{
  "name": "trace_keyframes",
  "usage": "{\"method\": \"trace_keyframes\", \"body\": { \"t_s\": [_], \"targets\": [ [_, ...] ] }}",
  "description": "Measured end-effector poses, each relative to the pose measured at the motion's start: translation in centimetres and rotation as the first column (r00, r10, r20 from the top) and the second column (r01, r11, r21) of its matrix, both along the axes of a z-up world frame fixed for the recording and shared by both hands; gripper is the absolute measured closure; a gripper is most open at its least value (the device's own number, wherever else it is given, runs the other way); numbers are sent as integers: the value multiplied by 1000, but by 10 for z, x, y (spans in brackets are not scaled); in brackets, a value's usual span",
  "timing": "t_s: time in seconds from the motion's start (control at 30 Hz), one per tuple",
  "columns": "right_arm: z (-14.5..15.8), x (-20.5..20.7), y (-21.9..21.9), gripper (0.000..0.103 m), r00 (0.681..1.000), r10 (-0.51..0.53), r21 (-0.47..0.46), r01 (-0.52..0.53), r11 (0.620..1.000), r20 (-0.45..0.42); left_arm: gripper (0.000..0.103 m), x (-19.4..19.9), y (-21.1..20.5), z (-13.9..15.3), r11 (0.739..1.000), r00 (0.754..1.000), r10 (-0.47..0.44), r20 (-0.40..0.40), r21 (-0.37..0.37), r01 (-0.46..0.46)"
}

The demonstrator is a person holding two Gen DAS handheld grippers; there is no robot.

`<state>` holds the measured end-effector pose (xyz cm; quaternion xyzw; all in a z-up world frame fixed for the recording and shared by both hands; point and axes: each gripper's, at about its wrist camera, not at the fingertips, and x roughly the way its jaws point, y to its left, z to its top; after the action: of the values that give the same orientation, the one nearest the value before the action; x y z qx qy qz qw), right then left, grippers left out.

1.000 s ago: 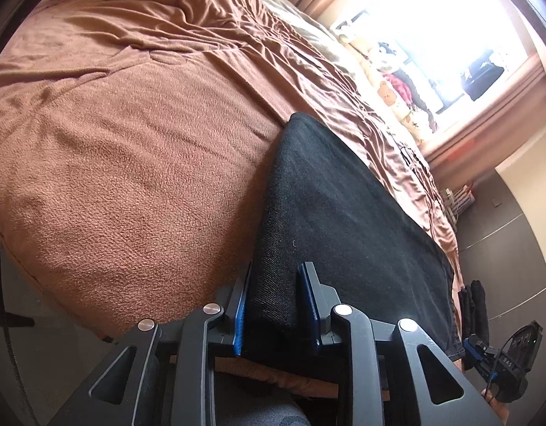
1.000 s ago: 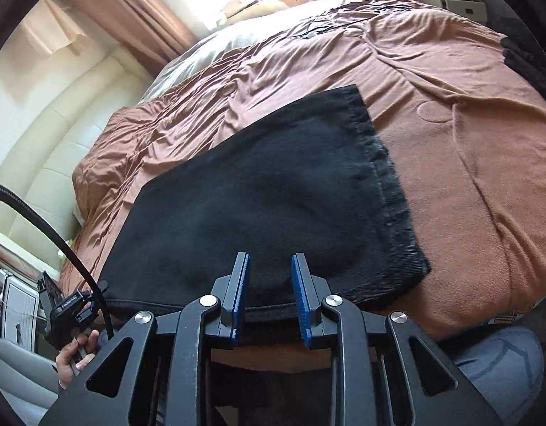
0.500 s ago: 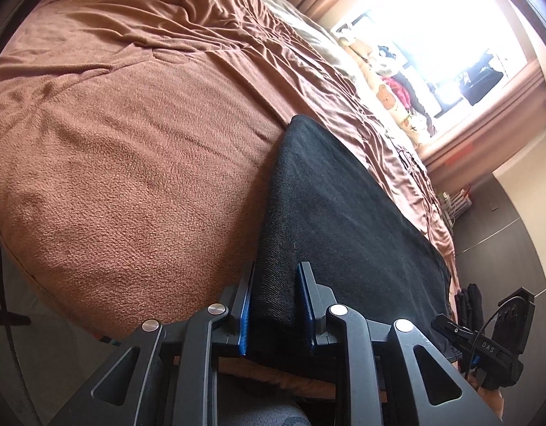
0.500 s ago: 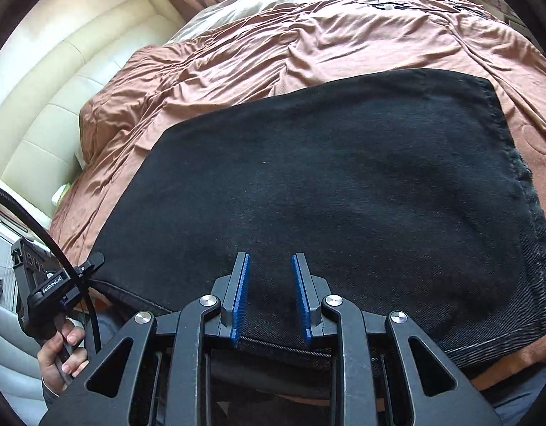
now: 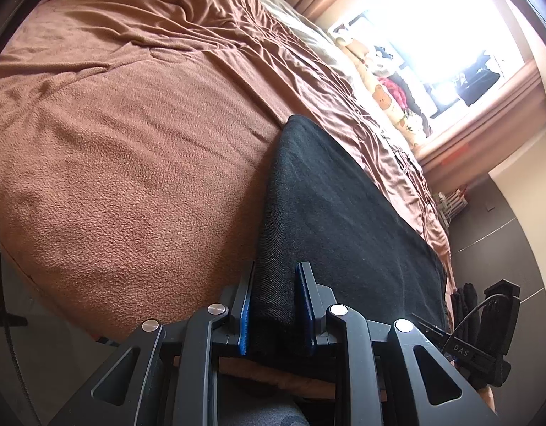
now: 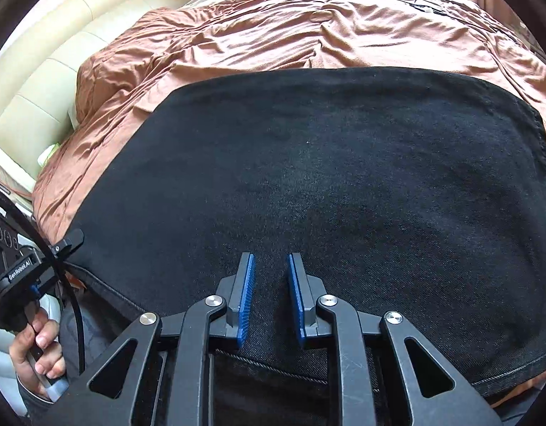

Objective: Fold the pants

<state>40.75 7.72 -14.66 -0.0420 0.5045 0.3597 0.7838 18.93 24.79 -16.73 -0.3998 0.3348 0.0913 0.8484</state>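
Black pants (image 5: 344, 220) lie folded lengthwise on a brown blanket (image 5: 113, 163) at the bed's near edge. My left gripper (image 5: 274, 305) is shut on the thick folded end of the pants, with fabric bunched between its blue pads. In the right wrist view the pants (image 6: 344, 177) fill the middle. My right gripper (image 6: 271, 284) hovers over their near hem edge with its jaws closing, and flat fabric shows in the gap without being pinched. At the left of that view a hand (image 6: 35, 348) holds the left gripper (image 6: 70, 239) at the pants' corner.
The rumpled brown blanket (image 6: 308, 28) covers the whole bed. A cream padded headboard (image 6: 42, 81) stands at the left. Pillows and soft toys (image 5: 390, 99) lie by a bright window. Dark floor (image 5: 503, 230) and a black heap (image 5: 464, 301) lie beyond the bed's end.
My right gripper slid left along the pants' near edge from the hem end toward the middle, rolled, and its pads drew closer. The left gripper kept its hold and stayed put.
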Motion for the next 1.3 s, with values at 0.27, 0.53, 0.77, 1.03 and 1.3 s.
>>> {"method": "trace_keyframes", "body": {
  "t_s": [0.27, 0.53, 0.77, 1.03, 1.3],
  "targets": [
    [-6, -21, 2, 96, 996, 89, -35, -90, 995, -21, 78, -3, 0, 0, 1000, 1000, -9, 27, -11, 9],
    [8, -24, 7, 101, 995, 97, -74, -95, 993, 21, 78, -6, -2, 1, 1000, 1000, -8, 22, -4, 8],
    [12, -10, 25, 101, 996, 65, -84, -60, 995, 61, 78, -6, -2, 1, 1000, 1000, -5, 25, -17, 5],
    [0, 7, 42, 101, 997, 41, -103, -34, 994, 68, 78, -6, 0, 0, 1000, 1000, -3, 22, -21, 3],
    [-9, 33, 50, 103, 999, 38, -95, -35, 995, 28, 78, -3, 6, -3, 999, 1000, 1, 14, -50, 0]
  ]
}}
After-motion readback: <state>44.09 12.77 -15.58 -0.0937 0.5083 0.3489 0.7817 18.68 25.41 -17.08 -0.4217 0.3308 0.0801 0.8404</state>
